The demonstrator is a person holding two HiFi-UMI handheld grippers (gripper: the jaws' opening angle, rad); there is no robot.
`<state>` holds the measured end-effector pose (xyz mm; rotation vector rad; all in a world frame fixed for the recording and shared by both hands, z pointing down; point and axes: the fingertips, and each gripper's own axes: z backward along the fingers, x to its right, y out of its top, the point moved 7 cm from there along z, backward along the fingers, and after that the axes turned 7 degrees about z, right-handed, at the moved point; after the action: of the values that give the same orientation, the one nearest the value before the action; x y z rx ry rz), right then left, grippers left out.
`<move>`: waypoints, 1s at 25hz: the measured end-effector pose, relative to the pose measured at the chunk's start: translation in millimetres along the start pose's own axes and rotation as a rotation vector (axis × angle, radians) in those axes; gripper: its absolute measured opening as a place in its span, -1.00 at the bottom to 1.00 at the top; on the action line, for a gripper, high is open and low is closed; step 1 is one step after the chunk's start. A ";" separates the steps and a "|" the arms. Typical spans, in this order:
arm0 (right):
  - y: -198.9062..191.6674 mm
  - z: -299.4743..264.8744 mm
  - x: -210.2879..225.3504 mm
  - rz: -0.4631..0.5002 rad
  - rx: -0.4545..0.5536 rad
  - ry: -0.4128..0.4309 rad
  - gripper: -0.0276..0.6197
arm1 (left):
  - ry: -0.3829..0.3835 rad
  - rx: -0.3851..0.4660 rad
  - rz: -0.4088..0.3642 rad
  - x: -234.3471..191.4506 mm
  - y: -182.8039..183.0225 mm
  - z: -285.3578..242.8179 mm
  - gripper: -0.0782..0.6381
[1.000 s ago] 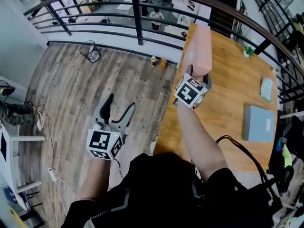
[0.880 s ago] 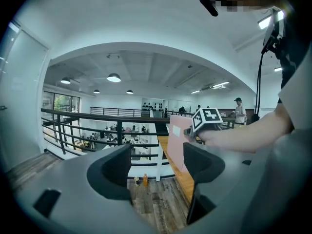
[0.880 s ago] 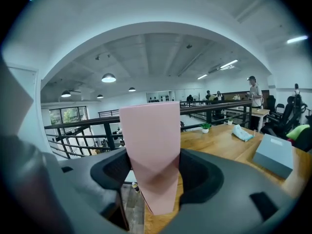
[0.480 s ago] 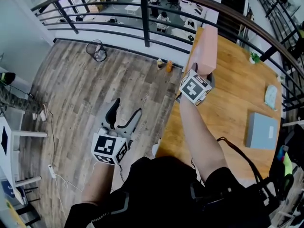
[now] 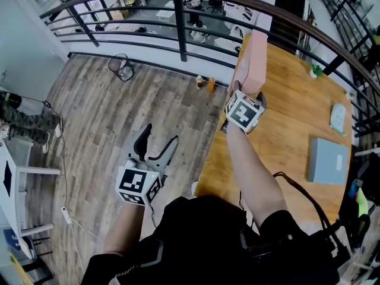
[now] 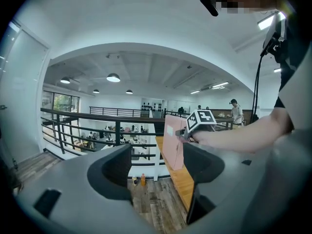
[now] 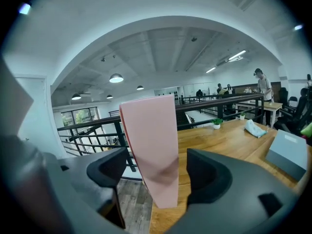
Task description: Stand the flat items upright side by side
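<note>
Release step judged in hand: pink book [image 5: 252,64] stood upright at table [image 5: 285,129] edge, between right gripper [image 5: 248,95] fingers, just spread, pads off it. Left gripper [image 5: 155,144] spread, empty. Next: fingers to be backed off without tipping; grey book [image 5: 326,160], flat, well right of fingers, to be fetched.

Matt pink book [image 5: 254,64], smooth wooden table [image 5: 291,123].

A thin pink flat item [image 5: 254,61] stands upright on its lower edge at the far left corner of the worktop [image 5: 285,129], perhaps leaning slightly. A grey flat item [image 5: 327,161] lies face-down-flat on the right side, well apart.
</note>
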<state>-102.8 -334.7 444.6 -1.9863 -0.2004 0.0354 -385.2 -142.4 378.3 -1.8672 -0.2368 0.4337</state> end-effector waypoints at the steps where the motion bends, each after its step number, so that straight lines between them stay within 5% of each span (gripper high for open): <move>1: -0.9 6.5 0.8 0.001 0.004 0.018 0.25 | -0.006 0.001 -0.001 1.2 0.2 -1.2 0.19; 10: 2.3 78.1 40.1 0.064 0.085 0.104 0.26 | -0.102 0.025 -0.007 21.0 7.3 -29.5 0.19; 25: 39.9 176.3 197.9 0.045 0.205 -0.022 0.25 | -0.297 0.047 -0.046 115.0 38.4 -95.7 0.19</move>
<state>76.7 -160.3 348.8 -1.7867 -0.1590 0.1028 -243.1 -195.6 348.8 -1.7436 -0.4632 0.6794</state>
